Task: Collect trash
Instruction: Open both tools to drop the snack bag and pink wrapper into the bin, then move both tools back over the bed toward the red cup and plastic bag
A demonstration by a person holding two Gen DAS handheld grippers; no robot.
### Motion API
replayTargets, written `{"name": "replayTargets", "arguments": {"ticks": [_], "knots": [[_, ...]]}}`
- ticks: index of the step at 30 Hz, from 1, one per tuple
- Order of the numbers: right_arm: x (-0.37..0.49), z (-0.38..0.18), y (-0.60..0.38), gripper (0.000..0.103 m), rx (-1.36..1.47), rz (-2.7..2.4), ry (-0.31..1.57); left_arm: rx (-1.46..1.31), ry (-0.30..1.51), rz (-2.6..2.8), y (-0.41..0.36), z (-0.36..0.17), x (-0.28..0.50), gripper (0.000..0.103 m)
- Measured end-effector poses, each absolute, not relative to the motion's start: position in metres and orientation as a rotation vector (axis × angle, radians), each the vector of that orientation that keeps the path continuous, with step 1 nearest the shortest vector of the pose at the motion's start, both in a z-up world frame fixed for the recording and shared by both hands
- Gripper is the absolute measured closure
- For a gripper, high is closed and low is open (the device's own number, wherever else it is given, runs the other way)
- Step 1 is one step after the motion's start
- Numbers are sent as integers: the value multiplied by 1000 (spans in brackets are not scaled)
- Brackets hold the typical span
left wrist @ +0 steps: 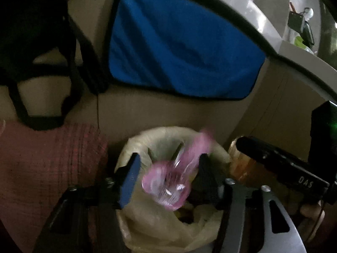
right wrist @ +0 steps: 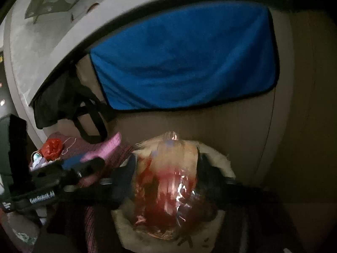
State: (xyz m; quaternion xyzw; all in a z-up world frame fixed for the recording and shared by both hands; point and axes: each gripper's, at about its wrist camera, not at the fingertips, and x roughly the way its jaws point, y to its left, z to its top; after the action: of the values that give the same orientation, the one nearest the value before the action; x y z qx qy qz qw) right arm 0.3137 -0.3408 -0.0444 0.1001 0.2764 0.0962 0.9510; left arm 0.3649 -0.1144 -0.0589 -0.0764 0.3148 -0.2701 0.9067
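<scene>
A crumpled pink and clear plastic wrapper [left wrist: 166, 185], blurred, sits between the fingers of my left gripper [left wrist: 169, 160]. The jaws stand wide and a gap shows beside the blue left pad [left wrist: 130, 179]. Below it is a bin lined with a pale plastic bag [left wrist: 168, 132]. In the right wrist view a red and clear plastic wrapper [right wrist: 168, 185], smeared by blur, lies between the spread fingers of my right gripper [right wrist: 168, 160], over the same pale-lined bin [right wrist: 221, 158]. Neither wrapper looks pinched.
A blue cloth [left wrist: 179, 48] hangs on the beige panel behind the bin, with a black strapped bag [left wrist: 31, 42] to its left. Maroon checked fabric [left wrist: 52, 158] lies left of the bin. A red crumpled bag [right wrist: 52, 147] sits on it.
</scene>
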Motion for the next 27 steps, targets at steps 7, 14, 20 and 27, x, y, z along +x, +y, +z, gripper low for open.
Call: {"name": "replayTargets", "arguments": {"ticks": [7,14,20,27], "knots": [[306,-47,-340,34,178,140,575,-209,646,-526,-92,-53,367,41],[279,-25,-312,34,116,151,532,-201,556,-417,-35,-19,330,41],[250,-6,-252,34,64,249,470,-170,459,-255,53,12,280,41],[253,-8,-149,33,25,489,556,-208,408,-30,182,30,229,41]]}}
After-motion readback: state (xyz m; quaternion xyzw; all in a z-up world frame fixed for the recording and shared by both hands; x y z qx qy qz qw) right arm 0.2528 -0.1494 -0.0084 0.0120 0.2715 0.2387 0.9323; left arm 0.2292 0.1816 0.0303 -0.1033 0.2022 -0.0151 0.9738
